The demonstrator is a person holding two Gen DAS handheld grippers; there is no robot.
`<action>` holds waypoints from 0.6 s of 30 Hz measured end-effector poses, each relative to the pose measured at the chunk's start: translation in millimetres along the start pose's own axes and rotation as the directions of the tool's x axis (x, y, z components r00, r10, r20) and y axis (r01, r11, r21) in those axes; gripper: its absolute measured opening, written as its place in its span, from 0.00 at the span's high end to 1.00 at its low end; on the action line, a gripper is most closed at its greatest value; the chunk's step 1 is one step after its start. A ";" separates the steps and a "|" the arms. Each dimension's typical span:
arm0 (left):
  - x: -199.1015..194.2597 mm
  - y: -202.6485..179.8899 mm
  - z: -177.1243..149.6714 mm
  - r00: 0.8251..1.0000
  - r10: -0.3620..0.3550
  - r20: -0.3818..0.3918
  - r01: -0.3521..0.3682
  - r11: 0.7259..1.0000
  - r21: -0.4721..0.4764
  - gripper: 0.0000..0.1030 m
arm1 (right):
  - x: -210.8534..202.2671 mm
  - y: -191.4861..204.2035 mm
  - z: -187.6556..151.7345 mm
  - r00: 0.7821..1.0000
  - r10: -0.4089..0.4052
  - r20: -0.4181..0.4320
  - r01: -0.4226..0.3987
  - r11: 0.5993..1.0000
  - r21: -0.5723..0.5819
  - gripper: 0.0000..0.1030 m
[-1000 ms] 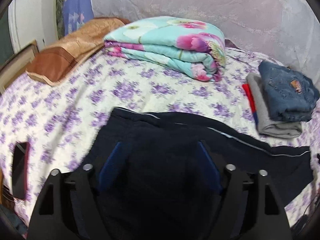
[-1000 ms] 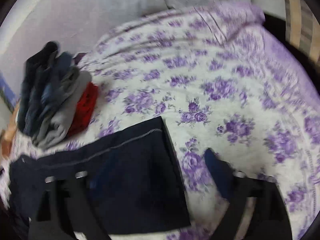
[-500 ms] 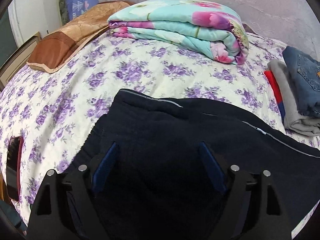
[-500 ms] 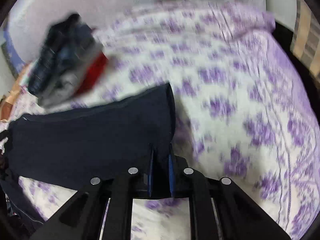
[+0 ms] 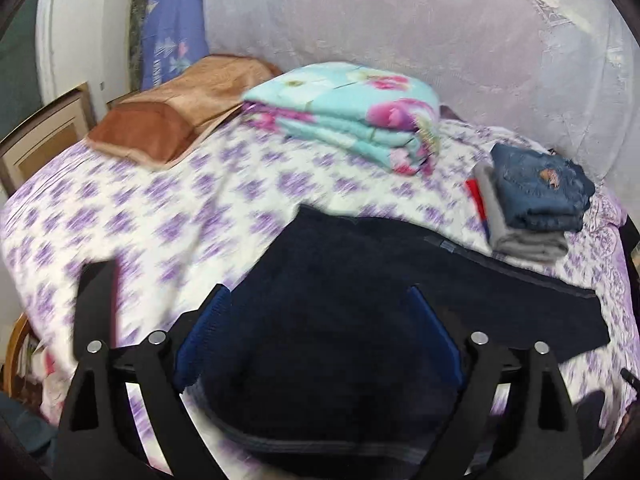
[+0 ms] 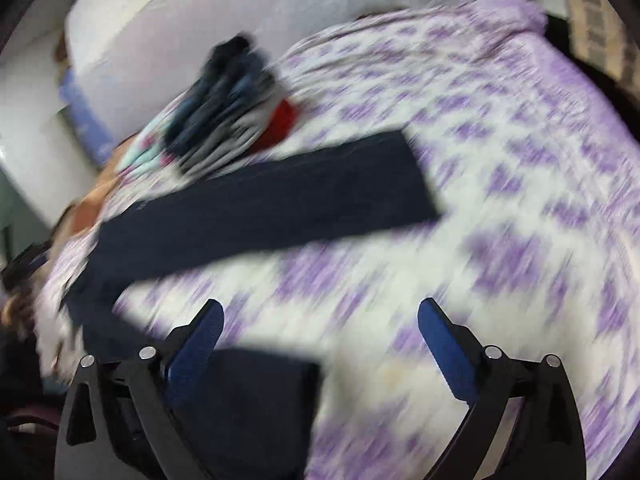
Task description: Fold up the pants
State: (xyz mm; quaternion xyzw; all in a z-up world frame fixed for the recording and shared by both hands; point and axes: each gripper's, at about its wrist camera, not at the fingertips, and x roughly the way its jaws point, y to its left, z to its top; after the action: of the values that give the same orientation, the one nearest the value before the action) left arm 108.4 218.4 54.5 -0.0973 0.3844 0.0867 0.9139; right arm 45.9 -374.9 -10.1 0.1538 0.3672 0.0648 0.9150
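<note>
At the far left of the bed (image 5: 132, 220), with its purple-flowered sheet, a brown pillow (image 5: 168, 120) leans by the headboard, and just right of it lies a folded turquoise floral quilt (image 5: 352, 112). In the left wrist view the left hand-held gripper (image 5: 316, 344) hangs over the waist end of the navy pants (image 5: 360, 304), its blue pads spread wide with nothing between them; the dark cloth lies beneath and between them, not pinched. The pants stretch from the near left toward the right as one long narrow strip, legs apparently laid one over the other, so the lengthwise fold looks done. Further right and farther back sits a stack of folded clothes (image 5: 532, 204), jeans on top of grey and red items, close to the pants' far edge. In the blurred right wrist view the right hand-held gripper (image 6: 320, 344) is likewise released, over bare sheet near the leg end of the pants (image 6: 280, 204). Judging by this, the crosswise folds and moving the bundle to the stack remain.
</note>
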 end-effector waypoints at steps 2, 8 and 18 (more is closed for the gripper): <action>-2.8 21.1 -19.4 0.999 0.012 -0.043 -0.014 1.000 -0.027 0.16 | 1.6 10.5 -21.3 0.999 0.005 -0.034 -0.006 0.999 -0.043 0.04; 9.7 67.6 -59.9 0.990 0.046 -0.134 -0.063 0.990 -0.125 0.14 | 25.7 38.1 -53.4 0.994 -0.031 -0.108 0.015 0.989 -0.147 0.04; 75.4 76.0 -75.2 0.971 -0.018 -0.240 -0.043 0.968 -0.248 0.45 | 26.7 47.3 -56.4 0.991 0.022 -0.135 -0.045 0.985 -0.165 0.82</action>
State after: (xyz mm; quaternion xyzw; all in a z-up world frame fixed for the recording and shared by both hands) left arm 91.1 279.7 -59.8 -0.2194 0.4788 0.1280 0.8404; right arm 25.8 -310.8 -50.5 0.0777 0.4177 0.1210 0.8971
